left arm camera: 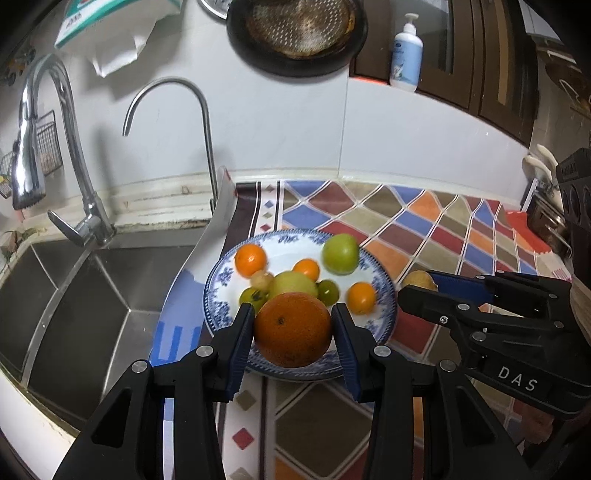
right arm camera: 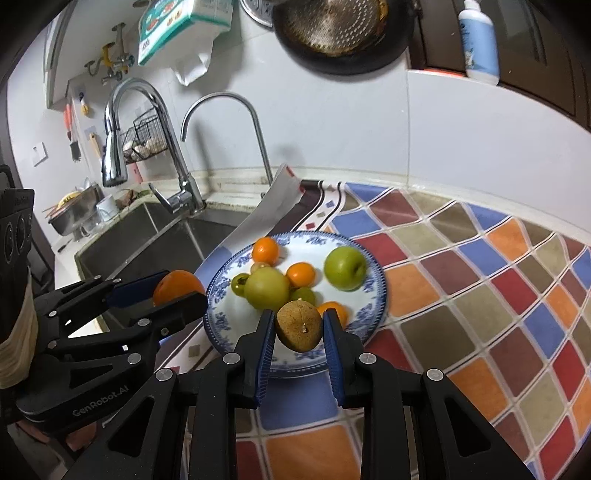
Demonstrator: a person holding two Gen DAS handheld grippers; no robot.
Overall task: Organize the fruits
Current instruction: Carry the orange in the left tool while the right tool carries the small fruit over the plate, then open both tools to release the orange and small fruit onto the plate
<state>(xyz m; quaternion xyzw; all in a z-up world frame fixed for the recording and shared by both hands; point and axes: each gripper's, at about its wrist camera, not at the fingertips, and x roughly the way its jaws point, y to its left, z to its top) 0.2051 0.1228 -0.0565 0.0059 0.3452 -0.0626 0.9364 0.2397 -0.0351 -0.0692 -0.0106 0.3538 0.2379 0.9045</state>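
The left gripper [left arm camera: 293, 317] has its blue-padded jaws clamped on a large round orange [left arm camera: 292, 329], one pad on each side, and holds it above the near rim of a white plate with a blue floral border [left arm camera: 218, 291]. The right gripper [right arm camera: 299, 323] has its jaws clamped on a small brown rough-skinned fruit [right arm camera: 299, 325], also over the near edge of that plate. In the right wrist view the left gripper shows at the left, level with the plate's left edge; in the left wrist view the right gripper shows at the right, just beyond the plate's right edge.

On the plate lie a green apple [right arm camera: 345, 267] at the far right, a yellow-green round fruit [right arm camera: 266, 288] near the middle, several small orange citrus fruits [right arm camera: 265, 251] and a few small green fruits [right arm camera: 240, 284].

The plate rests on a surface covered by a mat of many-coloured diamond patches [right arm camera: 480, 295], whose left edge curls up beside a stainless steel sink [left arm camera: 74, 295]. Two chrome taps [left arm camera: 173, 110] rise behind the sink against a white wall. A dark pan with a perforated metal strainer [left arm camera: 299, 29] hangs above, a white-and-blue pump bottle [left arm camera: 405, 55] stands on a ledge by dark wooden cabinets, and a pack of tissues [right arm camera: 181, 26] hangs at upper left.
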